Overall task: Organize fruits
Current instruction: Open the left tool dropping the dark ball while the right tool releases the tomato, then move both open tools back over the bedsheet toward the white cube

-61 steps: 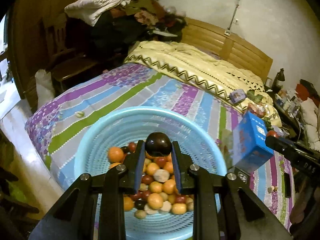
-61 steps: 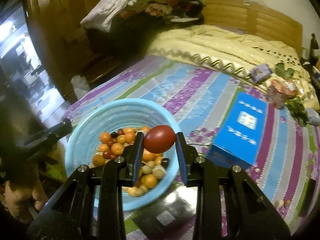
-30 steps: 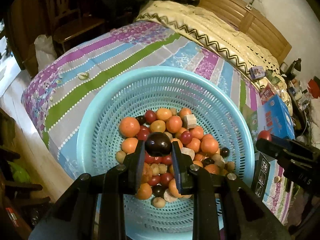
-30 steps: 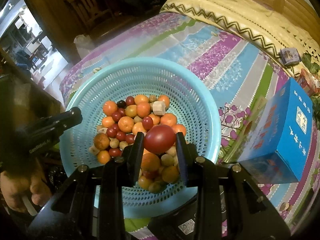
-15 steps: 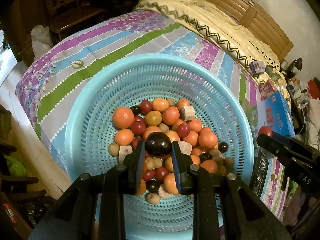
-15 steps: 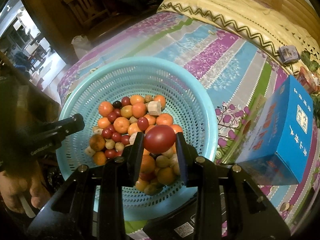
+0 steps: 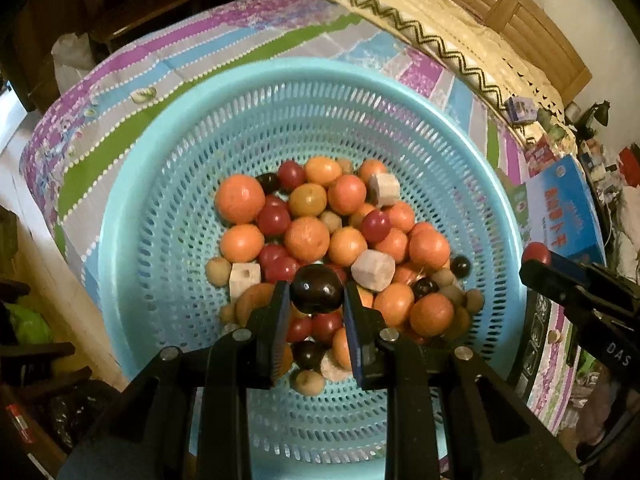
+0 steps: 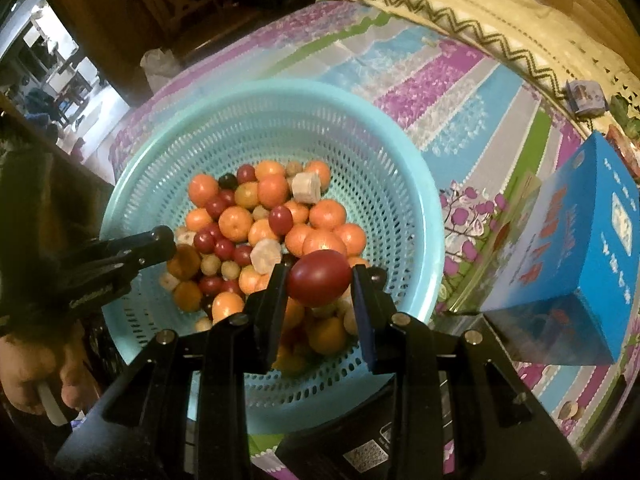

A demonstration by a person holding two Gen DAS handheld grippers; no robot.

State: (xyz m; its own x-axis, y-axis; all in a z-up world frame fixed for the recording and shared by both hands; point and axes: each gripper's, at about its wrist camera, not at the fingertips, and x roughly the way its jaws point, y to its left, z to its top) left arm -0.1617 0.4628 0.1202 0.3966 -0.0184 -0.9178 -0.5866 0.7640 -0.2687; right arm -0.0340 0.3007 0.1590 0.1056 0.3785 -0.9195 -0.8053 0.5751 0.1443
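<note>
A light blue perforated basket (image 7: pixel 168 208) (image 8: pixel 404 216) on the striped bedspread holds a heap of several oranges, small red and dark fruits, pale chunks and little tan ones. My left gripper (image 7: pixel 314 300) is shut on a dark purple-black plum (image 7: pixel 316 289), hanging over the near side of the heap. My right gripper (image 8: pixel 320 280) is shut on a red oval fruit (image 8: pixel 319 277) above the basket's near right part. In the right wrist view the left gripper (image 8: pixel 160 240) reaches in from the left; in the left wrist view the right gripper (image 7: pixel 538 260) sits at the right with the red fruit.
A blue cardboard box (image 8: pixel 576 264) (image 7: pixel 560 208) stands to the right of the basket. A dark flat box (image 8: pixel 360 452) lies by the basket's near edge. A cream blanket (image 8: pixel 460 8) and wooden headboard (image 7: pixel 532 28) are behind. A hand (image 8: pixel 28 376) holds the left gripper's handle.
The left gripper has come down closer to the fruit heap with the plum in it, so the basket looks larger. The right gripper has barely moved and keeps the red fruit.
</note>
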